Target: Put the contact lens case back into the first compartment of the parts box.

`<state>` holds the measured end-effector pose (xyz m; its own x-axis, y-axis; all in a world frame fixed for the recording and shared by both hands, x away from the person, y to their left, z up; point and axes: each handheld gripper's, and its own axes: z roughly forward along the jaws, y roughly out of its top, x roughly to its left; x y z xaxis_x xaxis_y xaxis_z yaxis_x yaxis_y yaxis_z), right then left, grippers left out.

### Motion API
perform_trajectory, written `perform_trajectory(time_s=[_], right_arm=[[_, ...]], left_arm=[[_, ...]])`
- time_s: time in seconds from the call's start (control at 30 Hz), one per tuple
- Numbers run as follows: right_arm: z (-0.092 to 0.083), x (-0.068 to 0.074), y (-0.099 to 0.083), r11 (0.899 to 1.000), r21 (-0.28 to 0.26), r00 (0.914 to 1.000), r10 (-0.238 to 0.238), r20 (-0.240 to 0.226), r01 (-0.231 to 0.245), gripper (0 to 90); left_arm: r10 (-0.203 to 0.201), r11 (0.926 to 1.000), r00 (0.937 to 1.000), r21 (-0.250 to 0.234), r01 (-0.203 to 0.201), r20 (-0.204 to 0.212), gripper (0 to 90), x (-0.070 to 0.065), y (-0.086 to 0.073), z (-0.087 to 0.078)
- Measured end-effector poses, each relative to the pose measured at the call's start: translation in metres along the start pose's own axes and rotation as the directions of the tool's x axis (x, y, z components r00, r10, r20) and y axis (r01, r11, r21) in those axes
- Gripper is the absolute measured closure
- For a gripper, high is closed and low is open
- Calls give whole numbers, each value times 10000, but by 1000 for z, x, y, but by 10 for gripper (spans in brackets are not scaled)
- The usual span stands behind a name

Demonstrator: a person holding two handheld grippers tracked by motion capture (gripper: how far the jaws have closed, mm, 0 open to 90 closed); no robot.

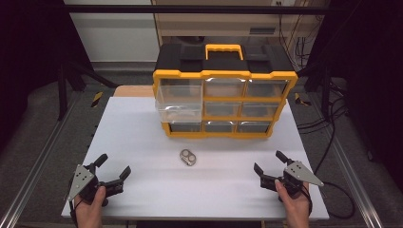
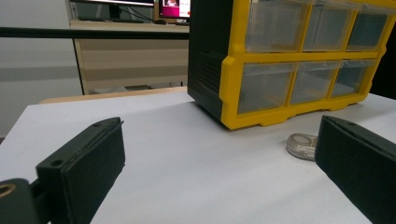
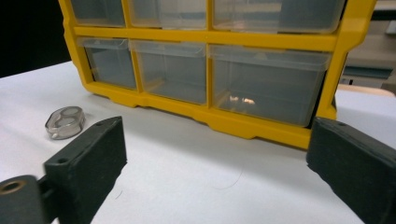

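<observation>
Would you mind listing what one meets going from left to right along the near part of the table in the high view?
Left gripper, jaws open → small clear two-holed piece lying on the white table → right gripper, jaws open.

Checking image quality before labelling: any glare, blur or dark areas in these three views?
High view: glare washes out the top drawer fronts of the yellow drawer organizer; the surroundings beyond the white table are dark. Left gripper view: the near jaws are soft, the small clear plastic piece fairly sharp. Right gripper view: a small bright reflection in the lower right drawer.
</observation>
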<state>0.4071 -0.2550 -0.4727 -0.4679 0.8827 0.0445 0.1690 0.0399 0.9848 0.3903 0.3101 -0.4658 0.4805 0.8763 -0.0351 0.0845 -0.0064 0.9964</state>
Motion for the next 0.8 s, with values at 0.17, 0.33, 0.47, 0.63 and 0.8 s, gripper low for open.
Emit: perform_trajectory(time_s=[0.17,0.33,0.47,0.63,0.8], right_arm=[[1,1,-1,9994,333,9998,122,-152,-117,39],[5,4,-1,9978,669,9999,33,-123,-25,36],[9,8,-2,9963,862,10000,-18,-80,25,41],[27,21,2,9895,1443,9999,89,125,-107,62],[48,40,8,9753,2195,9988,-167,-451,262,66]], left_arm=[[29,10000,10000,5,-29,28,14,-1,0,2],[50,10000,10000,24,-50,13,14,-1,-1,2],[57,10000,10000,48,-57,44,14,-2,-1,3],[167,9997,9998,155,-169,130,14,-3,-2,5],[165,9998,9997,141,-167,152,13,-3,-2,6]])
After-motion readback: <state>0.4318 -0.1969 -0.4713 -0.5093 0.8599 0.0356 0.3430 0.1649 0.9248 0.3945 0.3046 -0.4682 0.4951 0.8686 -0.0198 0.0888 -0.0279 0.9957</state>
